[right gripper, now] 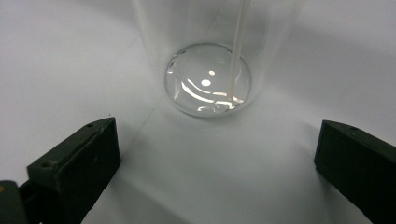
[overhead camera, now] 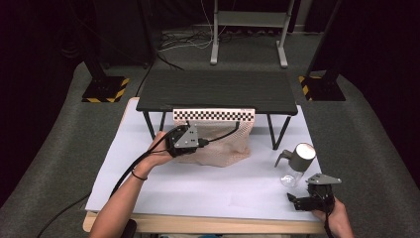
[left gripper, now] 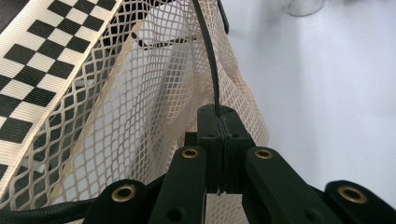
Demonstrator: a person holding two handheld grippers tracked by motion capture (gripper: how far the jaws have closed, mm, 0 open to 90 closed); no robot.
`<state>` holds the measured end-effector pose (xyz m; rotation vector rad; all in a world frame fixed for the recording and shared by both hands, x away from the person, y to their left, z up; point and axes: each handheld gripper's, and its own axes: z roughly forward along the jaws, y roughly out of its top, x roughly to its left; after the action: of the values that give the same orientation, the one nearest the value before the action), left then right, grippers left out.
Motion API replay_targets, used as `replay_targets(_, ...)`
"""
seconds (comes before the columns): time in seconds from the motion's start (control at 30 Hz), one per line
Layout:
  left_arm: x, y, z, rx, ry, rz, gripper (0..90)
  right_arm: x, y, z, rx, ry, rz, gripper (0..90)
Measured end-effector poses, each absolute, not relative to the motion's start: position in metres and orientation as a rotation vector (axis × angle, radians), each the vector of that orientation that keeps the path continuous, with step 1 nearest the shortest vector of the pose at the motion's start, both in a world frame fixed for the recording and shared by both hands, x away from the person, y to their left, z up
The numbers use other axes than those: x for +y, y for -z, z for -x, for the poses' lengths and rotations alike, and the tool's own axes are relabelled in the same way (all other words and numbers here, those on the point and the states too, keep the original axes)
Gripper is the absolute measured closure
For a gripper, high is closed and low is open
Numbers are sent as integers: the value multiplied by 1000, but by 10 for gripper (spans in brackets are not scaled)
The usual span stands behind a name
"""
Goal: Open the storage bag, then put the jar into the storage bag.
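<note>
White table, mesh bag, clear bottle

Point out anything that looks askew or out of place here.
Nothing spilled or damaged. The mesh bag hangs from the black shelf, pulled sideways where the left gripper pinches its black cord. The pump bottle stands upright.
</note>
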<state>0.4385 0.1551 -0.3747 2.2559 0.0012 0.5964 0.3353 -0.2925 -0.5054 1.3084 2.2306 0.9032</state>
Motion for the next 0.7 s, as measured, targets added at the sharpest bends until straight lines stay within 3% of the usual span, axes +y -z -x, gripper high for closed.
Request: replay_targets(0.7, 154, 374, -438, -3, -602, -2249, 887, -291, 504, -337, 2246, -880, -1322, 0)
